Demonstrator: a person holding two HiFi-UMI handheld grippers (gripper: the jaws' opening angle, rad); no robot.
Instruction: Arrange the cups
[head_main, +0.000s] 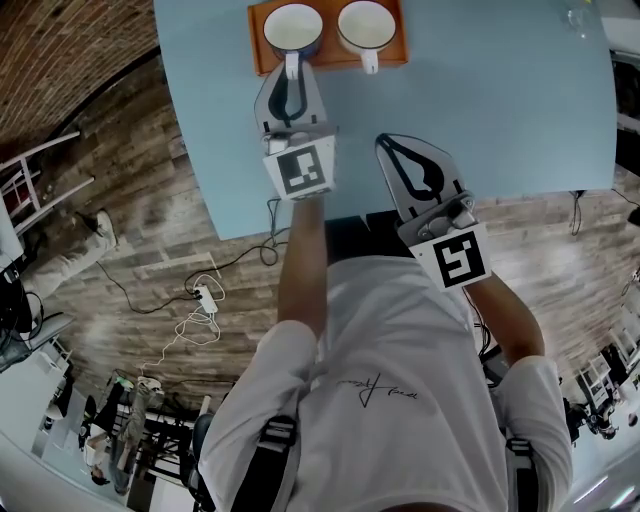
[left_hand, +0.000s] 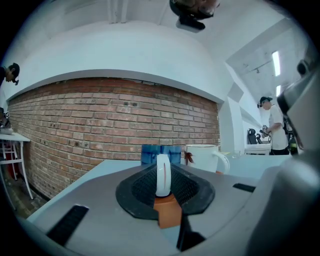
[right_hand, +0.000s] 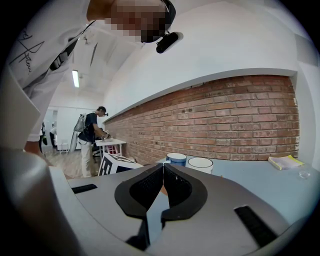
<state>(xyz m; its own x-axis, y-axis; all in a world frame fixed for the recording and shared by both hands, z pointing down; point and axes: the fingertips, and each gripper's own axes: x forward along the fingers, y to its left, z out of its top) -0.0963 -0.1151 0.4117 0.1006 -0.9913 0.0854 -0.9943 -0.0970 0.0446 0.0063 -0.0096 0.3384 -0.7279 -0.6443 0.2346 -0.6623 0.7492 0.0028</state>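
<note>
Orange tray (head_main: 257, 45): blue cup (head_main: 293, 28), white cup (head_main: 366, 25). Left gripper (head_main: 291, 72) clamps blue cup's handle (left_hand: 163, 175); right gripper's (head_main: 390, 145) jaws together.

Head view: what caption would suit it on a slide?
Left gripper clamps the handle of the blue cup on the orange tray beside a white cup; right gripper hangs shut over the table.

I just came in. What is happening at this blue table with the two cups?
A person holds a tool in each hand and is arranging cups. The left tool is shut on the white handle of the blue ceramic cup with a white inside, which is on the flat orange tray at the far side of the light blue table. A white ceramic cup stands beside it on the same tray. The right tool is shut and empty, near the table's near edge.
</note>
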